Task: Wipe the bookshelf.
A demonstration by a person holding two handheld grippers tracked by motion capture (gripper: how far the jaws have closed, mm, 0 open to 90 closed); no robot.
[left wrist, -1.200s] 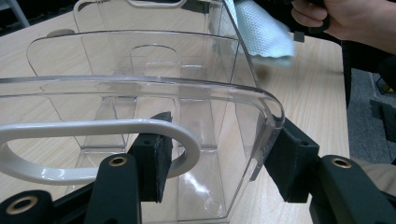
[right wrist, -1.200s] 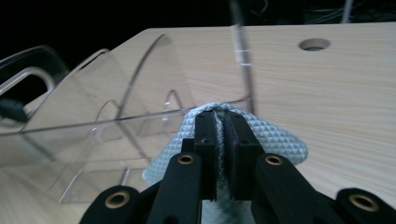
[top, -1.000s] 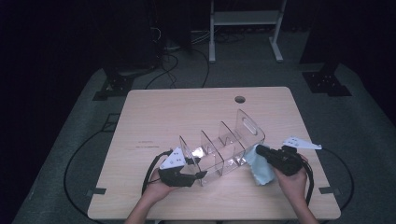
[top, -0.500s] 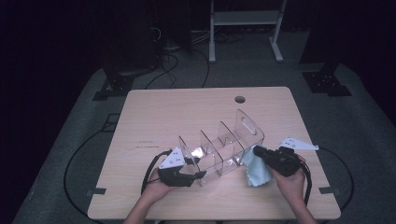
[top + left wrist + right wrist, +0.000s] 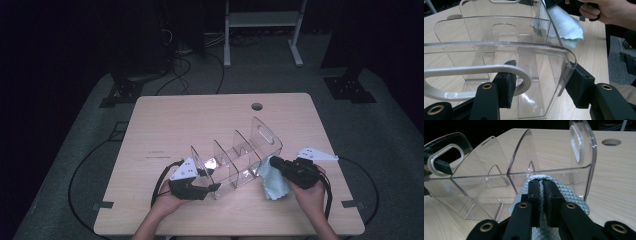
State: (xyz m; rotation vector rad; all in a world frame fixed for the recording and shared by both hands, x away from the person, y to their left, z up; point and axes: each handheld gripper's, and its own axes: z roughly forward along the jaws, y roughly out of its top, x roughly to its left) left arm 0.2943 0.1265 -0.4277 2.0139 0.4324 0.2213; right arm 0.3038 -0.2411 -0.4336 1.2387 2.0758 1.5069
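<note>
The left gripper (image 5: 537,87) view showed its jaws clamped on the clear organizer's (image 5: 235,160) end wall, 1 pad inside the white handle slot. The right gripper (image 5: 541,195) view showed jaws pinched tight on the pale blue cloth (image 5: 564,195), against the organizer's side. Bare bench (image 5: 200,120) lay beyond.

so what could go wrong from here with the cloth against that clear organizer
1. The left claw grips just one end wall of the clear organizer, at its handle cutout. A hard wipe from the cloth could twist or slide the organizer out of that hold.
2. The right claw pinches only a fold of the cloth, so it might pull free while rubbing.
3. The organizer sits tipped on the table, and side pressure could topple it.
</note>
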